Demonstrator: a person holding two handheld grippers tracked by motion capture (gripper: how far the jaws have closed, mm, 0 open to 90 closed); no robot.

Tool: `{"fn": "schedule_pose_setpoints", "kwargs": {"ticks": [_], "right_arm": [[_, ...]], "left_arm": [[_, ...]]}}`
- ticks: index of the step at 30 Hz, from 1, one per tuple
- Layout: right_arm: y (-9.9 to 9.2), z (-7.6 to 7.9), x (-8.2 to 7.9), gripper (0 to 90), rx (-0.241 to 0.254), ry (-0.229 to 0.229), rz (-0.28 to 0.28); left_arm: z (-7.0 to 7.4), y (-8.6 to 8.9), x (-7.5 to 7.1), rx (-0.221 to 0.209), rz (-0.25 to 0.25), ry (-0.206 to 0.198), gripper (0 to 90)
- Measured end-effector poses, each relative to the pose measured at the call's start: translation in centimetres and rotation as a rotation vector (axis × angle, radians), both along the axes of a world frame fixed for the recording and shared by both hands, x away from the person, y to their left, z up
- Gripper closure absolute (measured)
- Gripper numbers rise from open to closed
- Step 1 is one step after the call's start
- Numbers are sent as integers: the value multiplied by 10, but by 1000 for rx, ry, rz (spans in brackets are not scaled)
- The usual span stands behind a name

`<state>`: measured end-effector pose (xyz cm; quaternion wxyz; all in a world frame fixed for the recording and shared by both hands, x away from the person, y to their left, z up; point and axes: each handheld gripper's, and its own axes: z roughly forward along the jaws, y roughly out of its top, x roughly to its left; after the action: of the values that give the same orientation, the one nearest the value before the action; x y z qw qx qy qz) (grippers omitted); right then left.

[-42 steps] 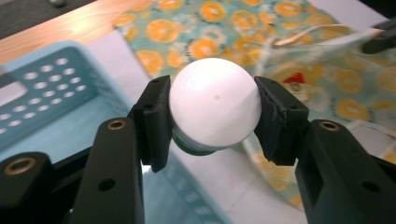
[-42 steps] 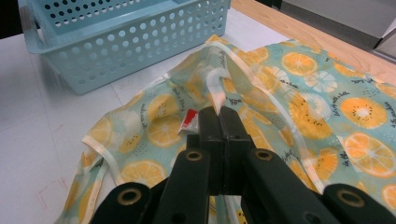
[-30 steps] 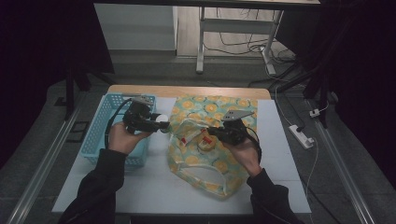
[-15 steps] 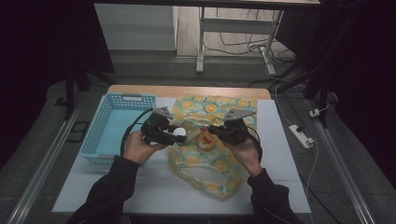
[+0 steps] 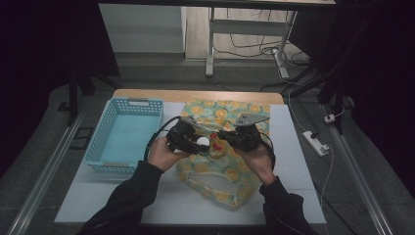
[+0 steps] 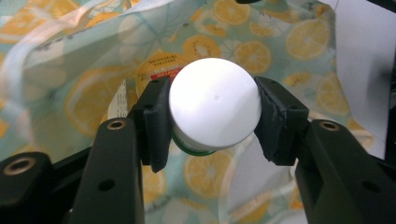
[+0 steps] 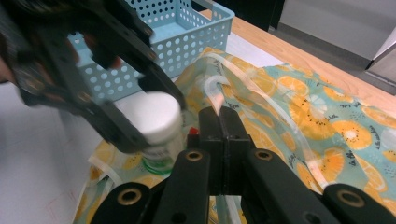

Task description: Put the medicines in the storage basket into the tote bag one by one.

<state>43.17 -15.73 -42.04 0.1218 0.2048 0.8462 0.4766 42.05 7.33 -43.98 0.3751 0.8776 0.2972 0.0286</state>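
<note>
A small bottle with a white cap [image 6: 214, 109] and a green band at its base sits between the pads of my left gripper [image 6: 212, 122], which is shut on it. In the high view this gripper [image 5: 197, 145] holds the bottle [image 5: 202, 142] over the mouth of a bag printed with orange slices [image 5: 221, 172]. My right gripper [image 7: 219, 122] has its jaws together on the bag's rim [image 7: 299, 102], lifting it. The bottle [image 7: 161, 123] hangs just left of those jaws. Inside the bag [image 6: 70, 93] lies an orange-lidded item [image 6: 161, 70], partly hidden.
A light blue perforated basket [image 5: 125, 137] stands left of the bag on the white tabletop [image 5: 122, 200]. The same basket [image 7: 187, 32] lies behind the left gripper [image 7: 107, 93] in the right gripper view. A power strip [image 5: 314, 143] lies off the table's right side.
My left gripper has carried the bottle rightward from over the basket to the bag's mouth and sunk a little. The right gripper has stayed in place on the bag.
</note>
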Motion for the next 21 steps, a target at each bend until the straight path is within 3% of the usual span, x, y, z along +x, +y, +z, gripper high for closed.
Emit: {"fn": "schedule_pose_setpoints", "kwargs": {"ticks": [8,21], "right_arm": [[-1,1,0,900,2,-1,-2],[-2,-3,3,900,-10,3,-14]], "left_arm": [[-9,-18,18,28,13,-12,500],[-25,-29,45,21,69,-6,499]]}}
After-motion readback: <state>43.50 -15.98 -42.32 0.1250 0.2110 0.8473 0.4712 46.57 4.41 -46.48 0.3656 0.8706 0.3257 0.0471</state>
